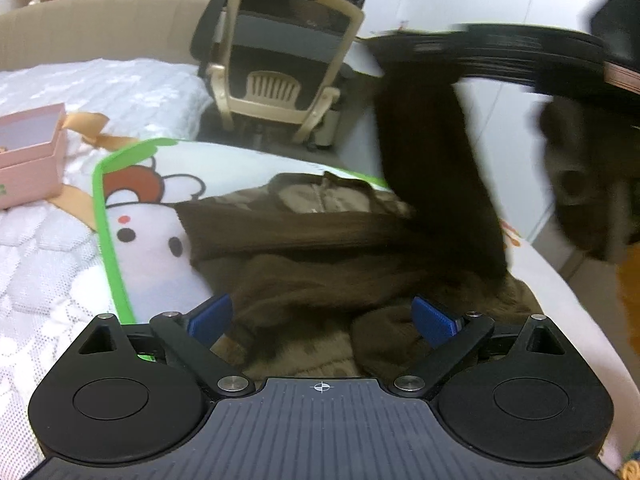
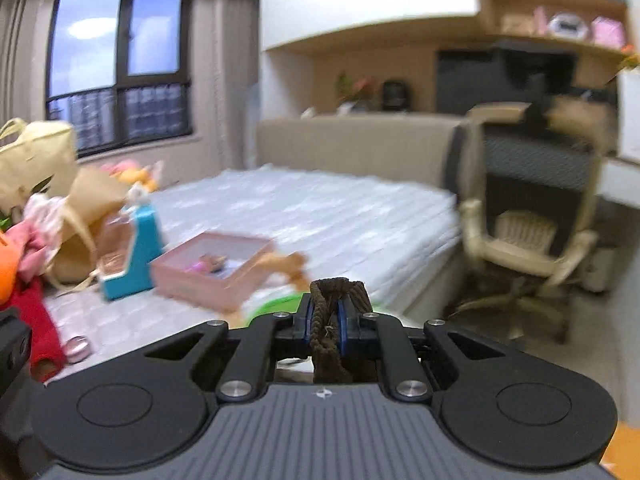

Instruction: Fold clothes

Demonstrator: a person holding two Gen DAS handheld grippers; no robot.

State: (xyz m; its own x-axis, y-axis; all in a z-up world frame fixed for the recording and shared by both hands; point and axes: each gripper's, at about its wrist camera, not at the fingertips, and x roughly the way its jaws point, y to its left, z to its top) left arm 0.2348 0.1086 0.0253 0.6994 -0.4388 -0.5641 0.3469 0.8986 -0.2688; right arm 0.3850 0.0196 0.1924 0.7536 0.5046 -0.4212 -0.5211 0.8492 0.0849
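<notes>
Spread wide, the jaws of the left gripper (image 1: 322, 320) hang just above a brown knitted garment (image 1: 304, 280), with nothing between the blue pads (image 1: 210, 316); the garment lies crumpled on a cartoon-print mat (image 1: 152, 216) edged in green, its collar at the far side; one dark strip of it rises steeply at the right, blurred, up toward the right gripper (image 1: 500, 52), which shows as a dark streak high in the left wrist view. In the right wrist view the right gripper (image 2: 325, 320) has its jaws pressed together on a fold of the same brown knit (image 2: 336, 292), which bunches above the fingertips and hangs down between them; the far scene is blurred. Left of the mat a pink box (image 1: 30, 152) sits open on the white quilted bed (image 1: 132, 88); beyond the far edge of the bed stands a beige office chair (image 1: 280, 76); at the left of the right wrist view, a teal box (image 2: 132, 252) and a heap of bags and soft things lie on the bed.
</notes>
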